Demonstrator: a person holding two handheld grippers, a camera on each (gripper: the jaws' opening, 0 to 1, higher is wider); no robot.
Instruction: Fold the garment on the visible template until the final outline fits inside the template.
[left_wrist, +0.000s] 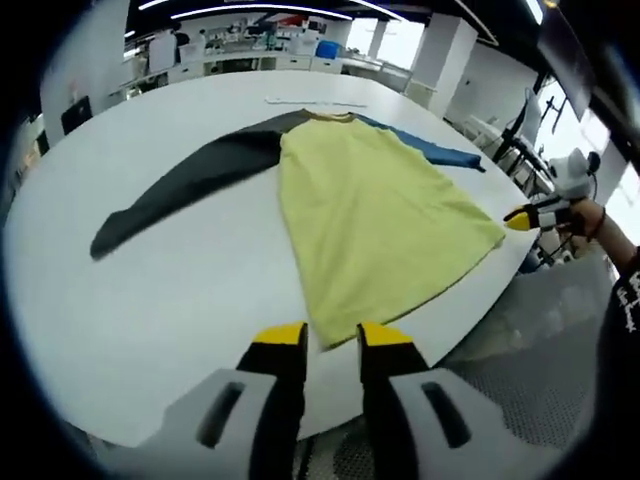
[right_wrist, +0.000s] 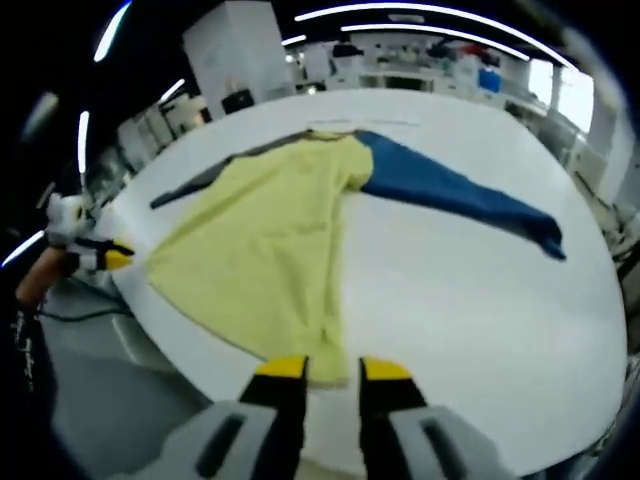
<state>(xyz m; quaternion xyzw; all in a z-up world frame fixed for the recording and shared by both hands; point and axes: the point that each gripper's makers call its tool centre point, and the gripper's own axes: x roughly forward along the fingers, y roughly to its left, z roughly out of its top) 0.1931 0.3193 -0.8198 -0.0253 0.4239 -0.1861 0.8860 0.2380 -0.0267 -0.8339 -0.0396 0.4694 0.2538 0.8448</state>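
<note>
Garment (left_wrist: 370, 220): a long-sleeved shirt is lying flat on the white table (left_wrist: 190, 300), the collar pointing to 12 o'clock in the left gripper view and the hem coming toward the near edge; I judge it is spread like this so the first fold can begin.
Body panel: yellow-green soft cloth, smooth, getting wider toward the hem.
Sleeves: the dark sleeve (left_wrist: 185, 185) is reaching out to 9 o'clock, the blue sleeve (right_wrist: 460, 195) is stretching to 3 o'clock in the right gripper view; both are long and narrow.
Left gripper (left_wrist: 332, 338): the yellow-tipped jaws are standing a little apart, holding nothing, with one hem corner just ahead between them.
Right gripper (right_wrist: 333, 368): also slightly open and empty, waiting at the other hem corner; it is also showing at 3 o'clock in the left gripper view.
Template: I cannot tell its outline on the table.
Table: round, matte white, smooth.
</note>
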